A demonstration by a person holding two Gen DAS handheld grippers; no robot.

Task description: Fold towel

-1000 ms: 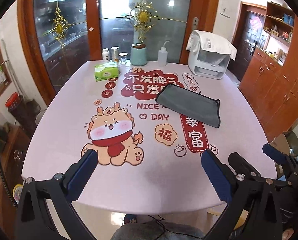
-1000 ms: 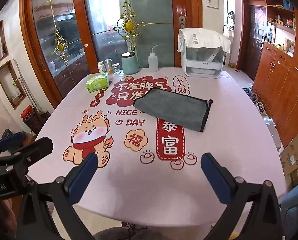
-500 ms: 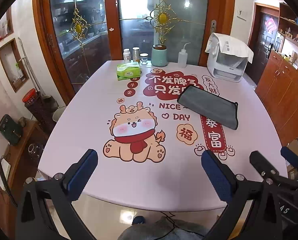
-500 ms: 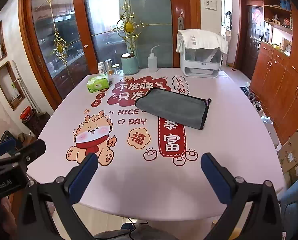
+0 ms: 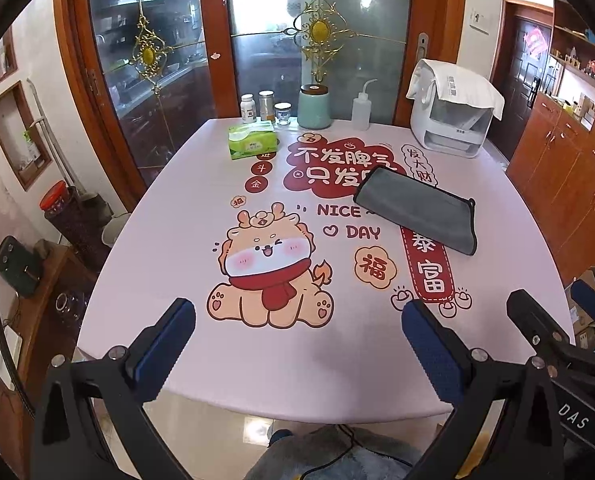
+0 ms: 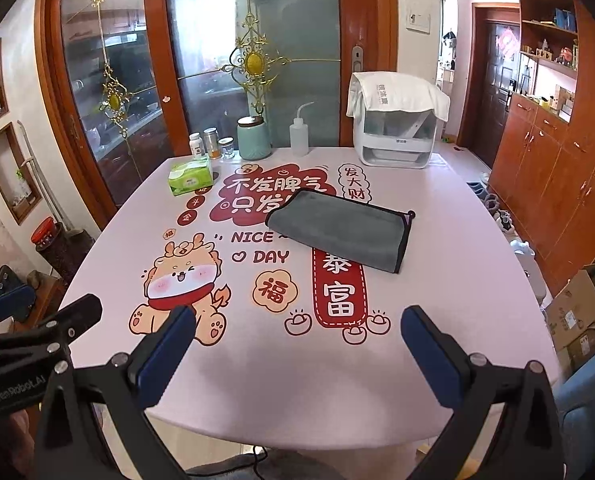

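Observation:
A grey towel (image 5: 417,210) with a dark edge lies folded flat on the pink table (image 5: 177,220), right of centre; it also shows in the right wrist view (image 6: 341,228). My left gripper (image 5: 299,322) is open and empty above the table's near edge, well short of the towel. My right gripper (image 6: 299,328) is open and empty, also near the front edge. The right gripper shows at the lower right of the left wrist view (image 5: 557,320), and the left gripper at the lower left of the right wrist view (image 6: 37,312).
A green tissue pack (image 5: 252,142), small jars (image 5: 265,106), a teal canister (image 5: 314,106), a squeeze bottle (image 5: 360,110) and a white appliance (image 5: 451,120) under a cloth stand along the far edge. Glass doors behind, wooden cabinets right.
Both grippers have drawn back and risen from the table. The left wrist view has swung left and levelled. The towel has not moved.

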